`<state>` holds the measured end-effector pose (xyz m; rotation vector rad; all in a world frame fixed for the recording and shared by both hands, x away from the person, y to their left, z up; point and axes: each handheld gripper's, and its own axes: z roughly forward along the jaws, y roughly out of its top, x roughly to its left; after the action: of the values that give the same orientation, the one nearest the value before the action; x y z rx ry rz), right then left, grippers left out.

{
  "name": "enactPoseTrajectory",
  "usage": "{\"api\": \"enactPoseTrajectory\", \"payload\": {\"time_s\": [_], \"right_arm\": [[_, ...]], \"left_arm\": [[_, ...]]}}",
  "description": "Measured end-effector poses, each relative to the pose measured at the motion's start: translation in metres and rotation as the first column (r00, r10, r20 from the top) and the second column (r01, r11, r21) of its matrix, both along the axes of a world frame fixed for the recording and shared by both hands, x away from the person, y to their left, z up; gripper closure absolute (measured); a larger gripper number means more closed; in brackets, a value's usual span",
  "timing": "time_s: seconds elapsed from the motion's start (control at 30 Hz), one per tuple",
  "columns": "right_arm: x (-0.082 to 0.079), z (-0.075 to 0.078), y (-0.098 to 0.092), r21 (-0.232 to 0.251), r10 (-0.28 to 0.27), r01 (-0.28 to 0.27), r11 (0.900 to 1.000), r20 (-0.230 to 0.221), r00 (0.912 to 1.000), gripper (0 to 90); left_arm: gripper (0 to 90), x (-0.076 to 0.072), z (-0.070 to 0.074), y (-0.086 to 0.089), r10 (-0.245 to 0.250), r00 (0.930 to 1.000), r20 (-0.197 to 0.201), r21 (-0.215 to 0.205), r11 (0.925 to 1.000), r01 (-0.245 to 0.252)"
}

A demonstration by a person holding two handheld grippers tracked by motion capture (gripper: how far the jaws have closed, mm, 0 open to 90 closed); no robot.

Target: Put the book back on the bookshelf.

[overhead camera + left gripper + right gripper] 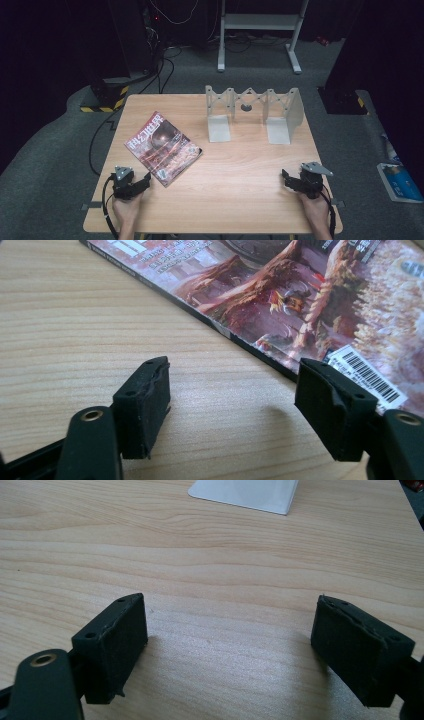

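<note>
You are holding your left gripper [145,180] low over the near left part of the wooden table [240,175], and its jaws are standing wide apart with nothing between them. In the left gripper view you are looking along this gripper [232,400] at bare wood, and the magazine [300,295] is lying just beyond the jaw tips; the right jaw is standing just before the corner of the cover that is carrying the white barcode label [367,375], but I cannot tell if it is touching the paper. In the high view the magazine [163,147] is lying flat on the left half of the table, turned at an angle to the table edges, with its near corner just beside your left gripper. You are keeping your right gripper [286,177] near the near right edge of the table, well apart from the magazine, and its jaws are also released, with only bare wood between them in the right gripper view [230,645]. A white metal book stand [252,112] is standing upright at the far side of the table, to the right of the magazine, and one of its flat base plates [245,495] is appearing far ahead of your right gripper.
</note>
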<state>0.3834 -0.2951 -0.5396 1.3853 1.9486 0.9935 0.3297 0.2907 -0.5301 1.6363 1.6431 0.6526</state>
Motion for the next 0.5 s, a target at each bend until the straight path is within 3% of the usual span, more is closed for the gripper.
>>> {"api": "enactPoseTrajectory", "payload": {"time_s": [0.23,0.37,0.5], "right_arm": [[0.000,0.000,0.000,-0.002,0.001,-0.001,1.000,0.002,1.0000,14.7],[0.000,0.000,0.001,0.001,0.003,-0.003,1.000,-0.001,1.0000,14.7],[0.000,0.000,0.001,0.001,0.004,-0.004,1.000,0.000,1.0000,14.8]], "left_arm": [[30.2,0.002,0.010,-0.001,0.004,0.9997,0.025,-0.012,0.9999,-0.004],[27.8,0.008,0.014,-0.003,0.012,0.9997,0.023,-0.040,0.9991,-0.011],[26.0,0.013,0.016,-0.006,0.011,0.9999,0.013,-0.031,0.9995,-0.010]]}}
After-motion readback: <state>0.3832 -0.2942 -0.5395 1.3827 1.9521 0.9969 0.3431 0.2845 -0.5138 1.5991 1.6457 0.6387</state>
